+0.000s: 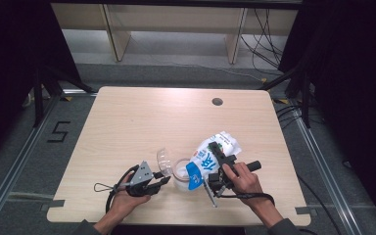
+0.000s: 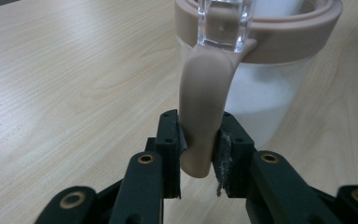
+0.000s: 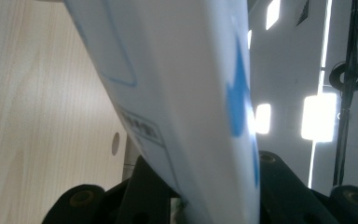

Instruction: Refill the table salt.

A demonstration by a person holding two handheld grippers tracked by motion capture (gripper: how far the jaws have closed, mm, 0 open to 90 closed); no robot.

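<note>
The left tongs (image 2: 198,156) are clamped on the tan handle (image 2: 204,112) of a clear jar (image 1: 180,172), which stands near the front edge of the counter (image 1: 142,122) with its lid (image 1: 163,159) tipped open beside the rim. The right tongs (image 1: 216,169) grip a white and blue bag (image 1: 210,159), held tilted so its lower end sits right above the jar's mouth

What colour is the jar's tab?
Beige-pink tab, clearest in the left gripper view.
</note>
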